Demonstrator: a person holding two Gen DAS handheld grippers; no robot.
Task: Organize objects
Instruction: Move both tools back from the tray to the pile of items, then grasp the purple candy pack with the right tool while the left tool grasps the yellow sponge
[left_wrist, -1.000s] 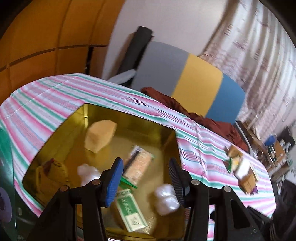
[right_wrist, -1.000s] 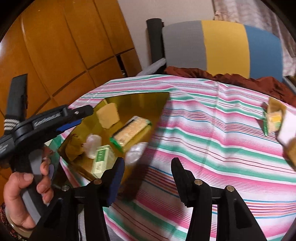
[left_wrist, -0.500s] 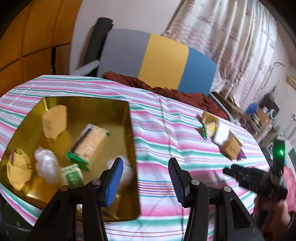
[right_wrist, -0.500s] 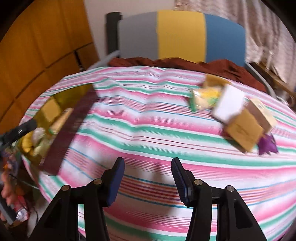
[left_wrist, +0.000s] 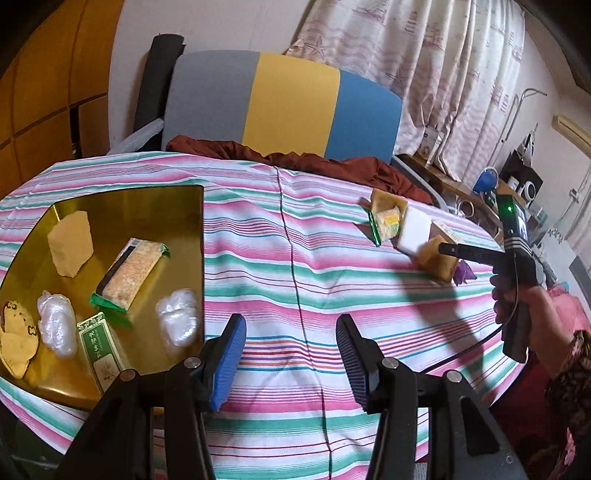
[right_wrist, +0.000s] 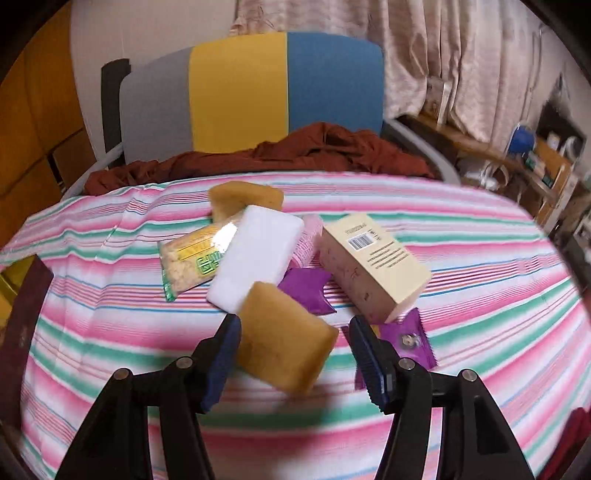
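Right gripper (right_wrist: 291, 354) arrives at the pile, fingers apart and straddling the nearest sponge (right_wrist: 284, 339), not yet clamped. A second ago it was still back over the gold tray (left_wrist: 110, 192); now it has swung clear across the striped cloth (left_wrist: 295, 266). That looks like the next pickup lining up. Just past the sponge lie a white block (right_wrist: 255, 254), a purple packet (right_wrist: 306, 291) and a cream box (right_wrist: 373, 266), with a snack pack (right_wrist: 188, 258) to the left. Left gripper (left_wrist: 291, 354) hangs empty, fingers apart, beside the tray, which already holds six items.
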